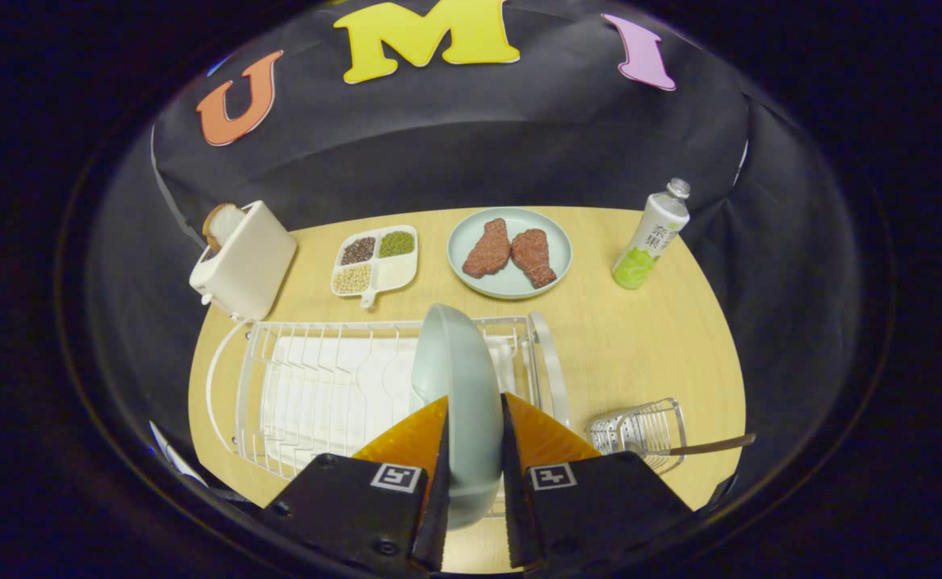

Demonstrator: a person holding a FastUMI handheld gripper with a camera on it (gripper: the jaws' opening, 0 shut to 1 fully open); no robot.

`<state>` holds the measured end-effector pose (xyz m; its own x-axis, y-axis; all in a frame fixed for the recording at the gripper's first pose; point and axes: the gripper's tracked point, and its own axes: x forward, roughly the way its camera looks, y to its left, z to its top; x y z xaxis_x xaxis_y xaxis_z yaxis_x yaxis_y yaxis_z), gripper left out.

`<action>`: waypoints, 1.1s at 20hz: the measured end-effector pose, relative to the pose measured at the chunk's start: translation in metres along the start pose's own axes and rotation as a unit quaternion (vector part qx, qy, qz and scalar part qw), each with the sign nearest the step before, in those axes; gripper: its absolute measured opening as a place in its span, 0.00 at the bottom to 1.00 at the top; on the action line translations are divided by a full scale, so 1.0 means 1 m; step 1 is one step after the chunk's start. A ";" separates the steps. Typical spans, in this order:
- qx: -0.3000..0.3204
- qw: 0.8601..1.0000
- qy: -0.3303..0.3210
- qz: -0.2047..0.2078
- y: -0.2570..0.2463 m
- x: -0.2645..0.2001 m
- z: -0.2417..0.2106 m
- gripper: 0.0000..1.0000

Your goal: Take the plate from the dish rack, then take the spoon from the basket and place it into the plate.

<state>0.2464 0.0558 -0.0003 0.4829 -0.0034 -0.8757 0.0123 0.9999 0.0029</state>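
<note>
The gripper (475, 418) is closed to a narrow gap on the pale green plate (456, 378), one finger against each face, the plate held upright on edge between them. It sits over the white dish rack (318, 386) on the wooden table (639, 338). The spoon (704, 445) lies in the small wire basket (639, 430) just beside the rack, its handle poking outward.

The plate (454, 378) looked smooth and semi-matt, like glazed ceramic, inside a coated wire dish rack (318, 386). Under the rack, the table (639, 338) showed pale, matt wood grain. Right of the rack stood a shiny metal-wire basket (639, 426).
</note>
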 end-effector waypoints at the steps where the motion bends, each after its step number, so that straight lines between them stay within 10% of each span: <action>1: 0.000 1.000 -0.005 -0.012 -0.001 -0.003 0.002 0.34; 11: -0.064 0.991 -0.051 -0.110 -0.001 -0.037 0.022 0.30; 22: -0.044 0.995 -0.090 0.008 0.018 -0.108 -0.036 0.25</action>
<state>0.1628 0.0748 0.0771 0.6314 0.0182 -0.7753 -0.0693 0.9970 -0.0330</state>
